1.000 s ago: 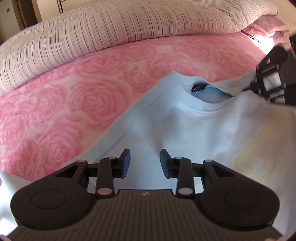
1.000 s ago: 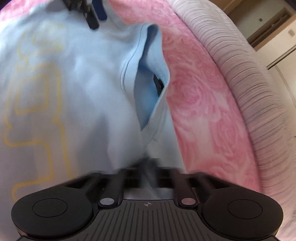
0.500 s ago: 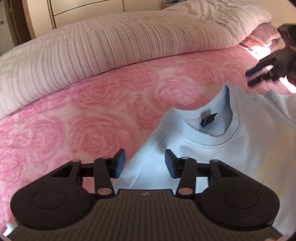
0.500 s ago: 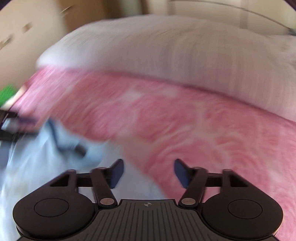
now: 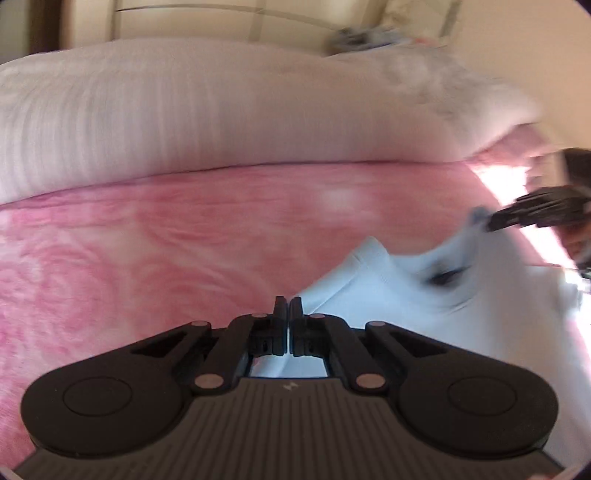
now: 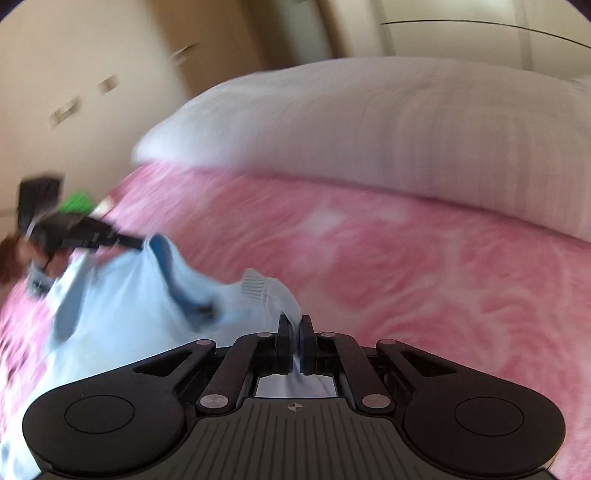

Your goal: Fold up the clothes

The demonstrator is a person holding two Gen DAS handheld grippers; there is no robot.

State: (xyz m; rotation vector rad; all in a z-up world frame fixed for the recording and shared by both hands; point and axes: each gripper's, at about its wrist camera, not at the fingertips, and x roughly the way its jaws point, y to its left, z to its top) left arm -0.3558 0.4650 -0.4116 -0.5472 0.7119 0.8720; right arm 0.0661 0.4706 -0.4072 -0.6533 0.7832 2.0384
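Observation:
A light blue sweatshirt (image 5: 388, 306) lies on the pink bed, its collar with a dark label sagging between two raised shoulder points. In the left wrist view, my left gripper (image 5: 288, 310) is shut on the shoulder edge to the left of the collar, and cloth shows under the jaws. My right gripper (image 6: 295, 325) is shut on the ribbed collar edge of the sweatshirt (image 6: 122, 302). Each camera also sees the other tool: the right gripper (image 5: 491, 223) pinches a raised tip of cloth, and the left gripper (image 6: 136, 242) does the same. Both views are blurred.
A pink rose-patterned sheet (image 5: 147, 251) covers the bed. A bulky white striped duvet (image 5: 221, 122) lies heaped along the far side. Cream cupboard doors (image 6: 461, 33) stand behind it. Something green (image 6: 75, 201) shows at the bed's left end.
Both grippers opened, shifted outward to the sweatshirt's shoulders on either side of the collar, and shut on the cloth. The right one rolled upright. The neckline now hangs lifted between them.

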